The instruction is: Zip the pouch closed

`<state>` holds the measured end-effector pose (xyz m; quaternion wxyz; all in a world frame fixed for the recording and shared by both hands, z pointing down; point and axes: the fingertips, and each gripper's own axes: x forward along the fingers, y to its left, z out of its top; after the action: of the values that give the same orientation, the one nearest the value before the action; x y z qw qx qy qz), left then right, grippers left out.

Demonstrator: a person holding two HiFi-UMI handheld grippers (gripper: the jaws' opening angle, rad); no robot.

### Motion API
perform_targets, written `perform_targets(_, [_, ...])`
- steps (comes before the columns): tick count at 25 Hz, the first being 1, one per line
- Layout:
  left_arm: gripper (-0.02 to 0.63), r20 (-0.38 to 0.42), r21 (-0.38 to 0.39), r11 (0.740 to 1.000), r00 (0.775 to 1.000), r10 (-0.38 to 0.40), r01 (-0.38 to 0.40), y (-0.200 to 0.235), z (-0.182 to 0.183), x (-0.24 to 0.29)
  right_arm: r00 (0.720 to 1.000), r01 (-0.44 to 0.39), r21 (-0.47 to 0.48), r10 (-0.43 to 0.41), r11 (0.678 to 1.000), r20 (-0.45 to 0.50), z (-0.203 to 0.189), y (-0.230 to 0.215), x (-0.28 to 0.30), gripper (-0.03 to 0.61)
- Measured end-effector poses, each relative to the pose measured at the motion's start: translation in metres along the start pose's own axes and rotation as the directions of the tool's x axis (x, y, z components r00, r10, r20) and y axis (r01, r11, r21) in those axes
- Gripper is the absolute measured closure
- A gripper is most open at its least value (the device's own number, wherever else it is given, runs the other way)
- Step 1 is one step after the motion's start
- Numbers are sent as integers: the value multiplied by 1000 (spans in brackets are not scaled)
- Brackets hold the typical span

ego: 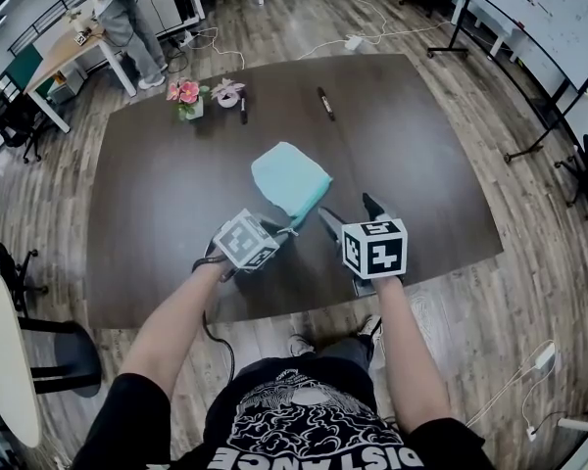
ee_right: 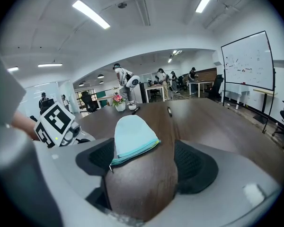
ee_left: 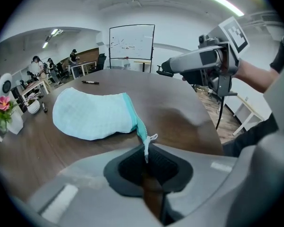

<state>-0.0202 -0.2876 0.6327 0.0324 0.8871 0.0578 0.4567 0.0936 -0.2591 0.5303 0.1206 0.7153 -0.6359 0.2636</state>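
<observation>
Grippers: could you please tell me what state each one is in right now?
Left gripper: closed on the zipper pull of the pouch.
Right gripper: open, holding nothing.

My dark wooden desk (ego: 421, 164) stands on a pale plank floor (ego: 529, 292) with white cables (ego: 323, 45) trailing across it. A whiteboard (ee_left: 131, 41) stands past the desk's far end. Long strip lights (ee_right: 92, 14) glow on the white ceiling, and other tables (ee_left: 83, 67) line the back of the open room.
</observation>
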Motion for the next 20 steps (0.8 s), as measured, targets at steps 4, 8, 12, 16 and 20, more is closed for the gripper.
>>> perform_targets(4, [591,38,-67,997,999,-21,23,2,2,-3,1000,-4,-1,4,1000,-3,1,0,2,192])
perform_targets(8, [592,83,-154,987,996,-41,53,0,6,-9,1000,-19,-3,19,1000,2,4,2,4,193])
perform_targets(12, [592,127,-181,982,991,-29,52,-2,21,-20,999,-47,-16,47,999,10,10,4,6,193])
perform_targets(16, [592,141,-198,979,990,-16,44,-5,30,-29,995,-95,-36,95,995,13,17,6,2,193])
perform_targets(20, [592,154,-211,977,988,3,30,-14,41,-40,986,-166,-56,167,984,6,23,10,-8,193])
